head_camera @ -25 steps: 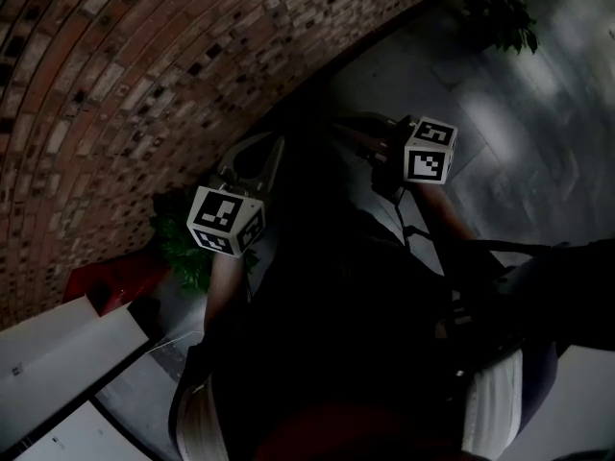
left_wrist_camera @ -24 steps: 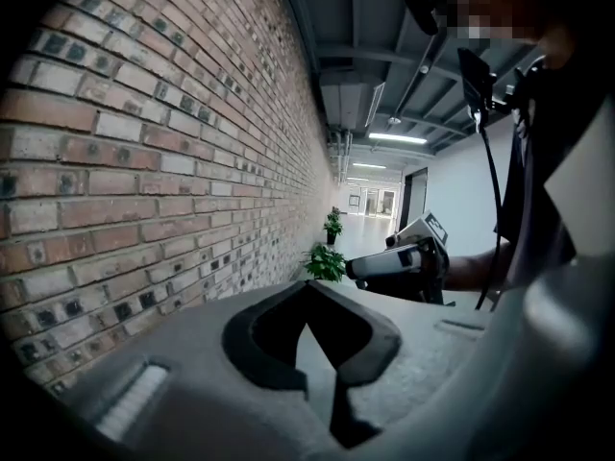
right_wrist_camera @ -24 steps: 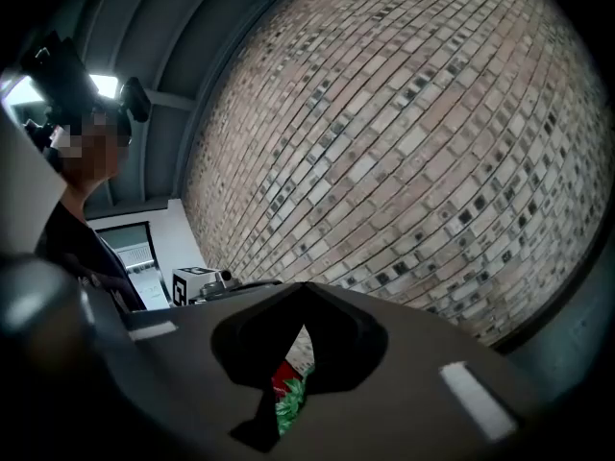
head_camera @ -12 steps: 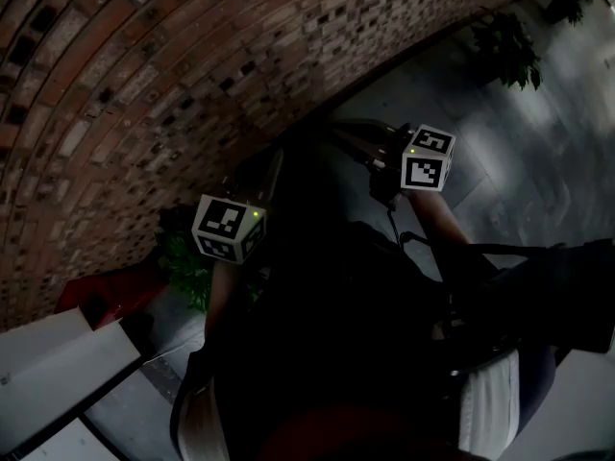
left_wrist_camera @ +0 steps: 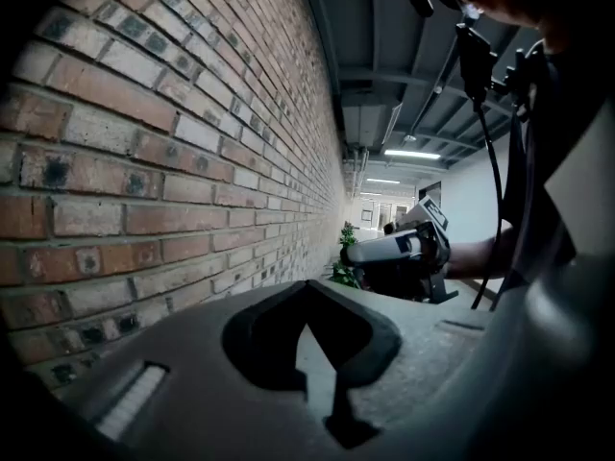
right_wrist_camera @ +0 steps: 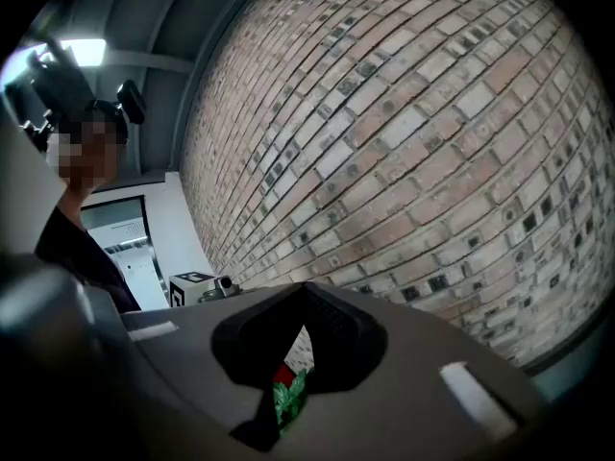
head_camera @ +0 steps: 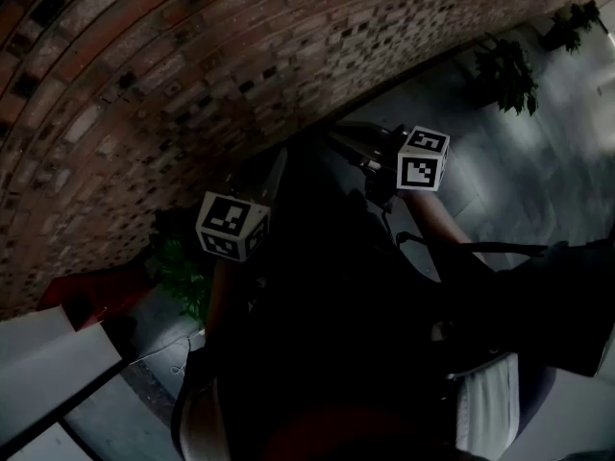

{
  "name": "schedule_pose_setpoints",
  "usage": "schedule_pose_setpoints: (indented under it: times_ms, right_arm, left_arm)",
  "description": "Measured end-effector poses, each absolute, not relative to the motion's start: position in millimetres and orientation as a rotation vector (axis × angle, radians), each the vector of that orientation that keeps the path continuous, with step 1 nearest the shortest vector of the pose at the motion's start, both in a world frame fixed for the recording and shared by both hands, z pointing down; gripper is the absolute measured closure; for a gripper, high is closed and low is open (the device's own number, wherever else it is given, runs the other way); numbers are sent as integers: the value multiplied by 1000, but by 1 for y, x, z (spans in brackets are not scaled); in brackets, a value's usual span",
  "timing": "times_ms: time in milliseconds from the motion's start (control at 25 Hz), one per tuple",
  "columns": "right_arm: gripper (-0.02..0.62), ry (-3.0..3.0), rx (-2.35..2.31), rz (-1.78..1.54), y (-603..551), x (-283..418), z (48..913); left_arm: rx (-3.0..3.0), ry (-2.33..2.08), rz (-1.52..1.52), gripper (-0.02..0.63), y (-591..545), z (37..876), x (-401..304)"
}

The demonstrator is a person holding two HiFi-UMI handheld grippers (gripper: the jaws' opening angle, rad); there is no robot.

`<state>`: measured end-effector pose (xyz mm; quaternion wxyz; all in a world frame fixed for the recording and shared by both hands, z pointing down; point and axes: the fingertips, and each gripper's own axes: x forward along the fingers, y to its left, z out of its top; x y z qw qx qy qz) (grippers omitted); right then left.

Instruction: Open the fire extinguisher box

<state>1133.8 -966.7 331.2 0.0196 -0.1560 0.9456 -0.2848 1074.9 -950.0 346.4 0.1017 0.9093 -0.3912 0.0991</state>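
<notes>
The right tool [right_wrist_camera: 304,301] has its jaws together before a brick wall [right_wrist_camera: 413,152]; through their slit show green leaves [right_wrist_camera: 288,399] and something red [right_wrist_camera: 283,374]. A person [right_wrist_camera: 82,248] stands at left.

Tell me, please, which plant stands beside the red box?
The plant at the head view's lower left, next to the red box; the other two stand at the upper right.

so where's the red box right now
Head view, lower left: the red box sits at the foot of the brick wall, just left of the green plant.
</notes>
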Motion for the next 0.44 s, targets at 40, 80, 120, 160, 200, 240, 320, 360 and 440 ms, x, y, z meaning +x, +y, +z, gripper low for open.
schedule_pose_setpoints:
  times_ms: [40,80,120,160,200,240,320,360,440]
  right_arm:
    - [595,2940,-475,-883,-969,1131,330]
    - [595,2945,-467,-885,-971,1128,330]
    - [595,2948,-460,-890,-973,1127,332]
    - [595,2950,-455,-897,-974,1126,334]
    - [595,2952,-449,-903,-976,1125,336]
    - [595,2955,-443,-908,-977,1124,337]
    - [595,2959,-433,-920,-980,1124,341]
    - [595,2957,-428,-927,-982,1124,341]
    - [595,2950,-416,-945,-987,1124,342]
  left_arm:
    - [2673,-1164,291,607,-952,349,1071]
    - [2662,-1171,287,607,-953,350,1068]
    - [2655,-1179,283,607,-955,352,1065]
    - [2650,-1189,280,607,-958,353,1064]
    - [2645,-1198,277,607,-960,354,1062]
    - [2640,-1206,274,607,-962,355,1061]
    - [2630,-1214,269,607,-964,357,1062]
    - [2626,-1215,267,607,-965,358,1062]
    - [2619,-1213,265,607,-966,360,1064]
